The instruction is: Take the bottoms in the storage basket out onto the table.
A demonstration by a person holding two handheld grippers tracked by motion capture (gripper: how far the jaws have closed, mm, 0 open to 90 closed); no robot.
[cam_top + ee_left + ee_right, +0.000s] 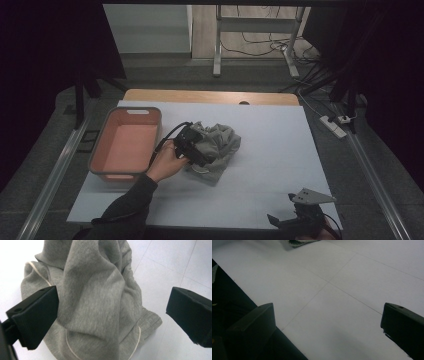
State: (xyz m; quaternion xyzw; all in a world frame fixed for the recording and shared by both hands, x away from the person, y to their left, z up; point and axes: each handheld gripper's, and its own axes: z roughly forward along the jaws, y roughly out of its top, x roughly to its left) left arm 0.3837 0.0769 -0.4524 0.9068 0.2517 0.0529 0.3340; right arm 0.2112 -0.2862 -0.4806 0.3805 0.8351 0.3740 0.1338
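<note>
The left tool (112, 312), jaws spread wide, hovers over the crumpled grey sweatshirt (216, 145) mid-desk beside the orange basket (100, 150); soft, light and floppy, it seems best pinched at a thick fold, while the right tool (300, 217) waits released.

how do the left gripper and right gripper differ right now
The left gripper is over the crumpled grey garment near the middle of the table, while the right gripper sits at the near right edge above bare white table. In the left gripper view cloth lies between the fingers; in the right gripper view nothing lies between the right fingers. Both are open.
</note>
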